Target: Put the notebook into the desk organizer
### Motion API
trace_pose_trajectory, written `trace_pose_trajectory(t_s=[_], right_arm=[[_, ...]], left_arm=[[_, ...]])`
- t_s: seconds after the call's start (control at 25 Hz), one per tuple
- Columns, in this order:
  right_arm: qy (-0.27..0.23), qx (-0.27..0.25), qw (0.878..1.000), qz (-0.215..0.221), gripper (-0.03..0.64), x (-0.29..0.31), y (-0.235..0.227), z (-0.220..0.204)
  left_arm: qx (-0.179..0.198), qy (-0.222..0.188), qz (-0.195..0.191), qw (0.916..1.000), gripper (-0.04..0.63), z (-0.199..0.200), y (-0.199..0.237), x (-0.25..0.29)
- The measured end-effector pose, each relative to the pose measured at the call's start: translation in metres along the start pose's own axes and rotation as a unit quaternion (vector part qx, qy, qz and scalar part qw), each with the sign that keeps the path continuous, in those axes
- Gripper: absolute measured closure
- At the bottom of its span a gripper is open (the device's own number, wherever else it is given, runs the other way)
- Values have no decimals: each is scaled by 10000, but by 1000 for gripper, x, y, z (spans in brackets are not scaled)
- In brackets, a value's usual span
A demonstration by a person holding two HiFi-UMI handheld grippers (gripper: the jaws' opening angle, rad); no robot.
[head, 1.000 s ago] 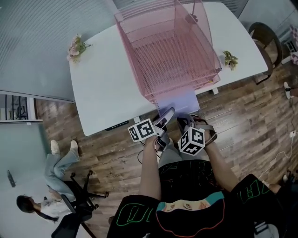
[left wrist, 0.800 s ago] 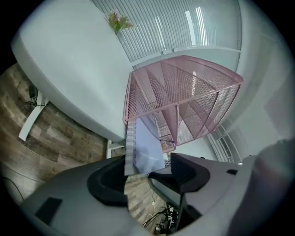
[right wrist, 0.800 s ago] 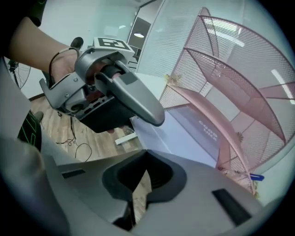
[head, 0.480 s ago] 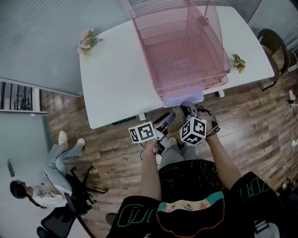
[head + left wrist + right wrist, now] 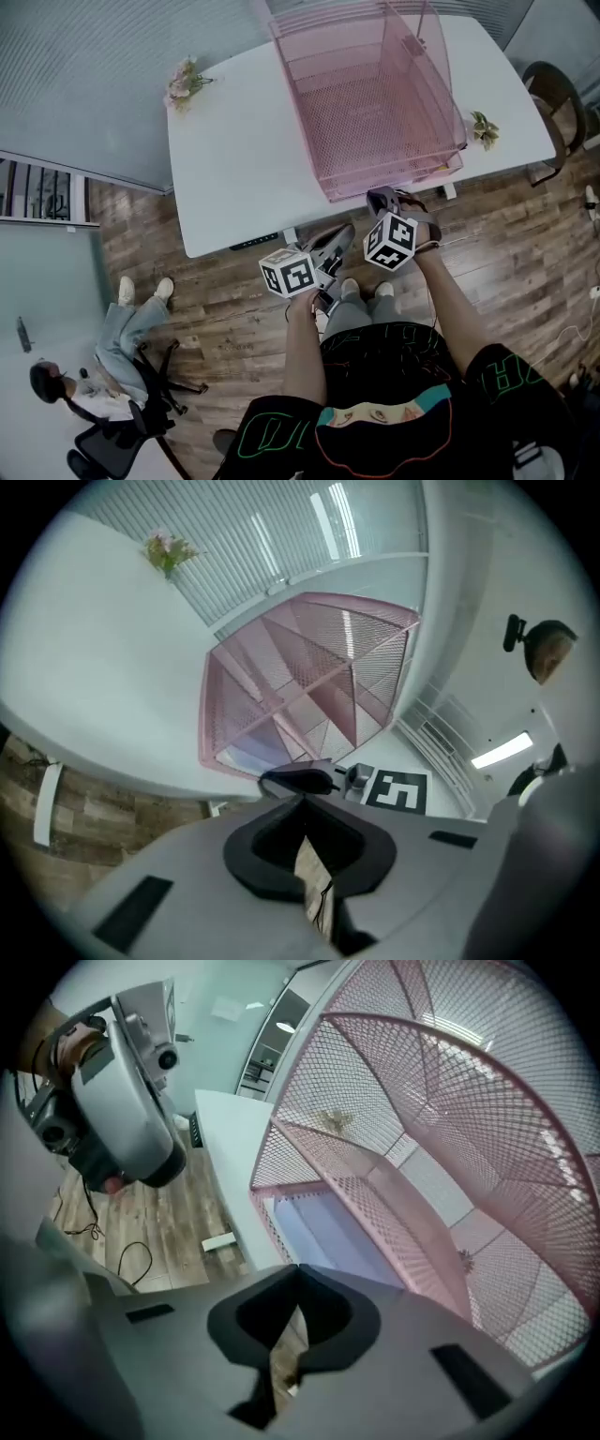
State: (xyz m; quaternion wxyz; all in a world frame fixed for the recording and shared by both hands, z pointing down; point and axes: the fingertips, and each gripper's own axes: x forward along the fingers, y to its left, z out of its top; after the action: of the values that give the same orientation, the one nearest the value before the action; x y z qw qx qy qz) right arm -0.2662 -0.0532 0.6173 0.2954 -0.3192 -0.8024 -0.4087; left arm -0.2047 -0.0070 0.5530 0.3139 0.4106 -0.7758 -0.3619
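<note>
One pink desk organizer on one white table, one lavender notebook in its lowest tier, two grippers near, left gripper jaws closing on nothing, right gripper clenched, empty

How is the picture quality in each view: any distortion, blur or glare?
Head view: sharp, evenly lit; the table edges curve. Left gripper view: strong fisheye, black corners; the striped wall lines bend. Right gripper view: same fisheye; the pink organizer mesh bows.

Tbl left of organizer free; mesh walls block.
</note>
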Motion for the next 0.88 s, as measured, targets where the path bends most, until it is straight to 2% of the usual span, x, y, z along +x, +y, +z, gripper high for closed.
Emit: trace_pose_trajectory(t_s=[0.12,0.32,0.44,0.6,0.76,0.88], right_arm=[[-155,326,9993,-70,613,-9,-6,3],[-368,868,9955,-113,614,-32,-18,3],[-612,1187,9910,58,614,-47,-22,7],[-989,1518,9834,113,614,-73,-32,17],[-1453,1782,9732,16,614,-104,-50,31],[-1901,2053,9600,-81,614,-130,-64,40]], left_arm=[[419,-155,-141,9989,601,12,-15,2],[1199,-249,-127,9924,600,32,-41,6],[1489,-268,-197,9883,600,40,-58,11],[1770,-518,-197,9826,600,53,-78,14],[2171,-750,-209,9730,600,68,-103,16],[2547,-844,-614,9614,600,74,-136,16]])
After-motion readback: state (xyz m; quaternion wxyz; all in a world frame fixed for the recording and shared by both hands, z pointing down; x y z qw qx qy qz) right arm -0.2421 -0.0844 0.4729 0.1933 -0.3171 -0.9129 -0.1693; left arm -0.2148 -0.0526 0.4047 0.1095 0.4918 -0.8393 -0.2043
